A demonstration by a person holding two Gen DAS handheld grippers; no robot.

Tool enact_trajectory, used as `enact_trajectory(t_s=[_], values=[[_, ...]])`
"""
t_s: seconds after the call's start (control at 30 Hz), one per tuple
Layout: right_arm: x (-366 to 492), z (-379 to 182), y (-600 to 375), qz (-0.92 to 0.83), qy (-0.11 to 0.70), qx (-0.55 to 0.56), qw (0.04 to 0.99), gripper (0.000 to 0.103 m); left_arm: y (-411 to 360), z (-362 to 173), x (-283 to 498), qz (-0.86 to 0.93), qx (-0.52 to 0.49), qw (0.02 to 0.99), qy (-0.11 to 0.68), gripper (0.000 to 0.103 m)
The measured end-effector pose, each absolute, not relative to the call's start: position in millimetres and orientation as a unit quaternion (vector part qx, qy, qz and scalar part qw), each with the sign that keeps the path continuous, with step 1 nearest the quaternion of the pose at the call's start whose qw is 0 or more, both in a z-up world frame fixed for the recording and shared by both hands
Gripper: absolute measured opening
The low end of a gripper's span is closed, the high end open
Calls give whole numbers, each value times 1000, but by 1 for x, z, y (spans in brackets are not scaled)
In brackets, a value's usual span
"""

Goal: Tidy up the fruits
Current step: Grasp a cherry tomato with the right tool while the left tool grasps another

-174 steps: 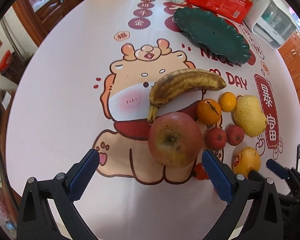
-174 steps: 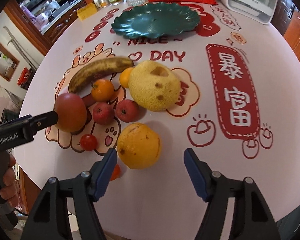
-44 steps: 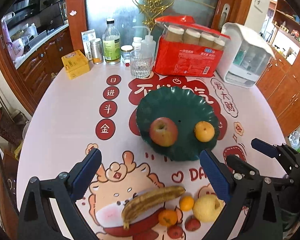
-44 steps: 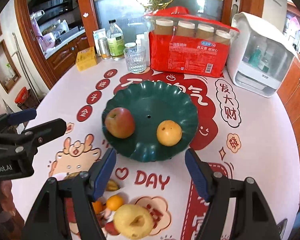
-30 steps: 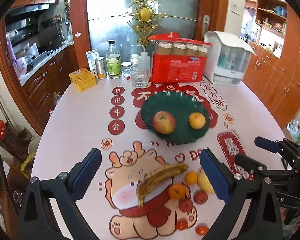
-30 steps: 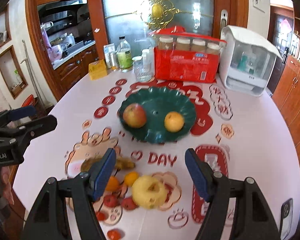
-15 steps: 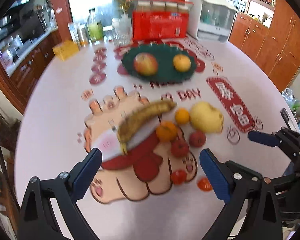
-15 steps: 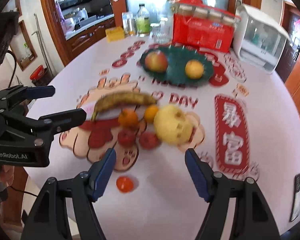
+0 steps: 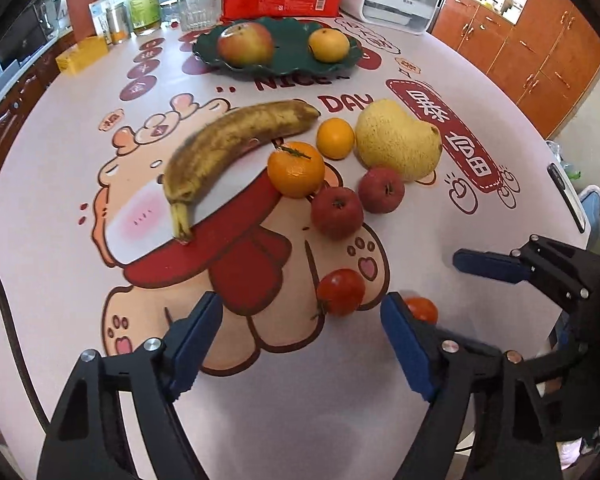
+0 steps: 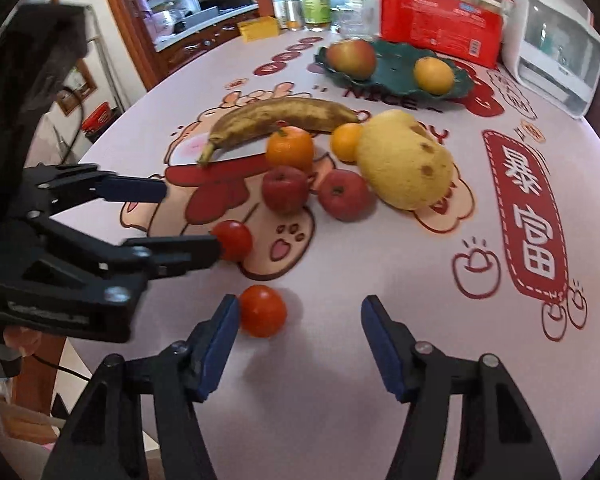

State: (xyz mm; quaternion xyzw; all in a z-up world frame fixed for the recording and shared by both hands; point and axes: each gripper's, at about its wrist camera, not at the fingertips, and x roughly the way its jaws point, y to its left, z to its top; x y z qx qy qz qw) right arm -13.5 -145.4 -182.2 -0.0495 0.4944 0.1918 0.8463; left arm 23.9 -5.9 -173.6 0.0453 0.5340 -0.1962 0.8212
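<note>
Far left, in the right wrist view: left tool [image 10: 180, 216] seen side-on, one blue pad tip [image 10: 138, 191] clear of the fruit, the other dark finger's tip right at a small red tomato [image 10: 233, 240], contact hard to judge. From its own camera, left tool [image 9: 300, 344] with jaws apart and just been closing, that same tomato [image 9: 341, 291] lying ahead of the gap, not pressed.

On the round desk with a pink cartoon-print cover [image 9: 60, 128]: a long, brown-spotted yellow banana [image 9: 228, 148], stalk toward the camera; a stemmed orange mandarin [image 9: 296, 169]; a smaller plain orange citrus [image 9: 335, 138]; two small dark red apple-like fruits [image 9: 337, 212] touching each other; a lumpy pale yellow fruit with brown pits [image 10: 406, 164], partly covering the smaller citrus in the right view.

Further back, a scalloped dark green plate [image 9: 288, 62] carrying a red-yellow apple [image 9: 245, 44] and a round yellow-orange fruit [image 9: 328, 45].

Right tool [image 10: 296, 330]: jaws apart, just been closing, a second orange-red tomato [image 10: 262, 310] just beside the left-hand pad, somewhat blurred; half hidden behind a pad in the left view.
</note>
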Motion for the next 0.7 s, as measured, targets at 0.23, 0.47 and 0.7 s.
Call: enact_trajectory(t_s=[0.23,0.47,0.7], values=[[-15,-191,-132,212,493,-63,841,43,-14,-186,31,-217,51,809,544,60],[-17,-194,-132,221,489,-63,841,27,-18,-190,34,-228,48,806,545,52],[-21,-193,-144,211,489,-46,845,27,-29,-190,31,-242,52,803,543,26]])
